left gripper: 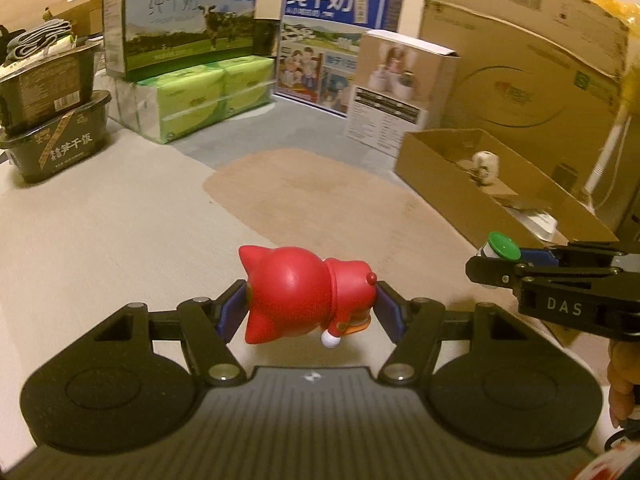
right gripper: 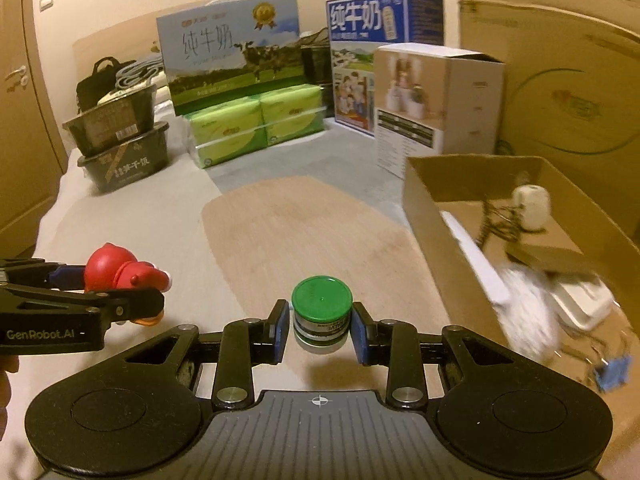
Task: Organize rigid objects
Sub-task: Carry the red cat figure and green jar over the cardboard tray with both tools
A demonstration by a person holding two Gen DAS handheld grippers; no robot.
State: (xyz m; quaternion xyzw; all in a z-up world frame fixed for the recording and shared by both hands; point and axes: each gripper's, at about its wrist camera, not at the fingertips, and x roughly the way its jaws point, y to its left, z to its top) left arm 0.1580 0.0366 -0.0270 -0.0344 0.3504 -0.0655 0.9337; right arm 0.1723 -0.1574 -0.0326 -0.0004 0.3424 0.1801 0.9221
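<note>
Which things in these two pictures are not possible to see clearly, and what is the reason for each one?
- Red figure, left wrist view: its face is turned away from the camera.
- Green-capped jar, right wrist view: label text too small and upside down.
- Cardboard box, right wrist view: the white contents near its front are motion-blurred; the frame edge cuts its right side.
- Small white object in the box, left wrist view: too small and blurred to identify.

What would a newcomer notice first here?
The red toy figure, lying sideways between the left gripper's fingers, low in the middle of the left view. Next the green-capped jar held in the right gripper, and the open cardboard box to the right of both.
</note>
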